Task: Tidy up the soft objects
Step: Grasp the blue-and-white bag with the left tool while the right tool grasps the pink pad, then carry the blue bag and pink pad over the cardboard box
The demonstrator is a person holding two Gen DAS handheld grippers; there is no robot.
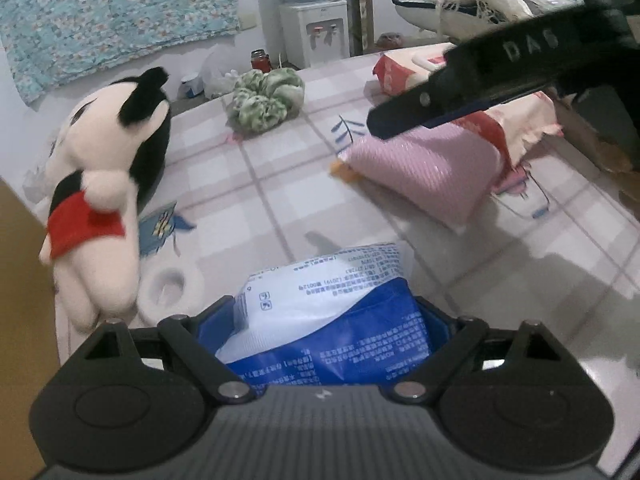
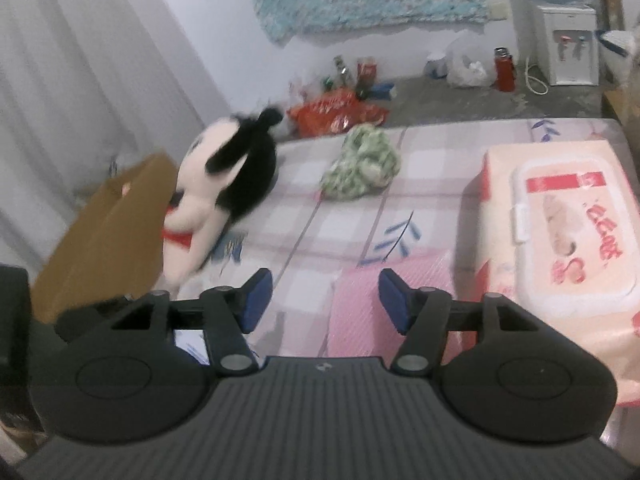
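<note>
Two grippers were in play over the bed (image 1: 280,184). Far left, the plush (image 1: 100,184) leaned near the bed edge by a cardboard box (image 2: 104,224); a bump could tip it off. Left gripper (image 1: 324,332) had its fingers clamped on a blue-white pack (image 1: 328,312), held only by one end, so the slick film could slip out. Right gripper (image 2: 326,300) hovered with fingers apart above the pink pack (image 1: 428,172); it might snag the wipes pack (image 2: 560,232) touching it.
</note>
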